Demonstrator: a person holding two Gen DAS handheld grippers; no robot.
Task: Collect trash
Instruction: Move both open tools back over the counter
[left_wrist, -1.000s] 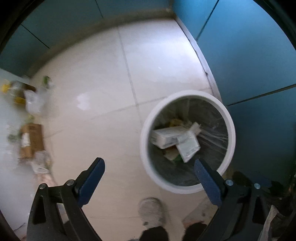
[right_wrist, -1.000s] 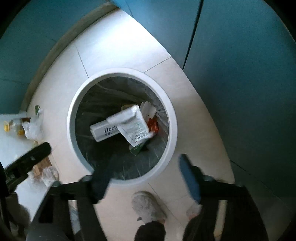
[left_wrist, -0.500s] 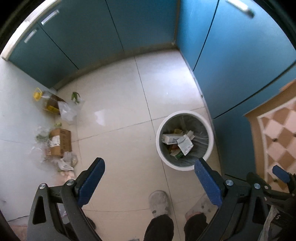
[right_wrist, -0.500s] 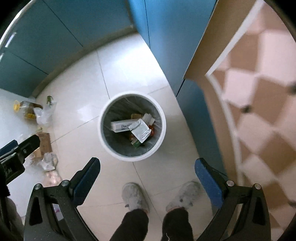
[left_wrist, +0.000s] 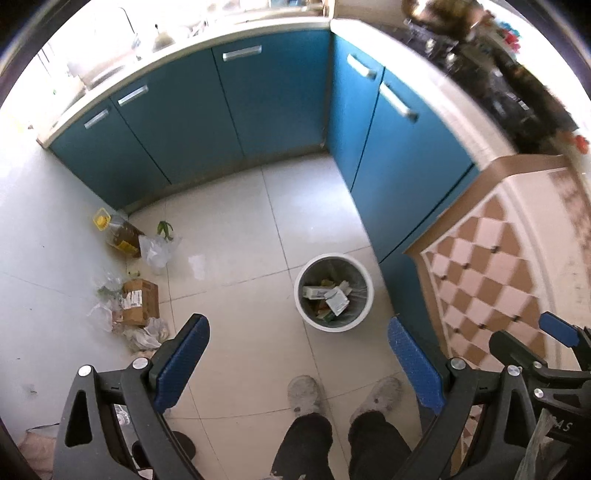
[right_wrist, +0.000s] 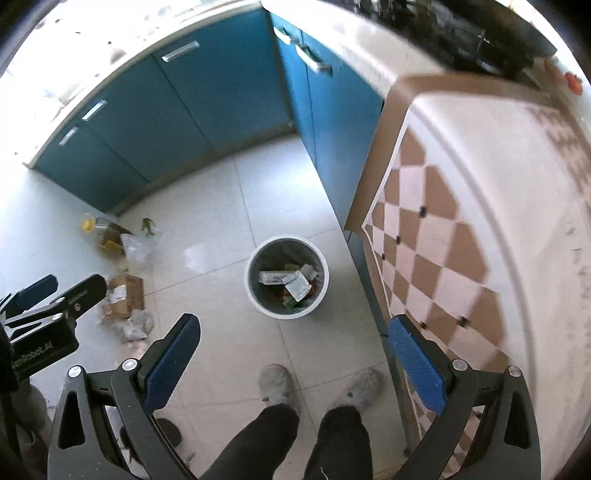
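Both the left gripper (left_wrist: 299, 363) and the right gripper (right_wrist: 291, 360) are held spread wide with nothing between the fingers; the cardboard box (left_wrist: 140, 302) among the floor litter lies far left, nearer the left gripper.

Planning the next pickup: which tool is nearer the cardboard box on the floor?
Left. The left tool hangs high, up and to the right of the box; the right tool is farther right, by the bin.
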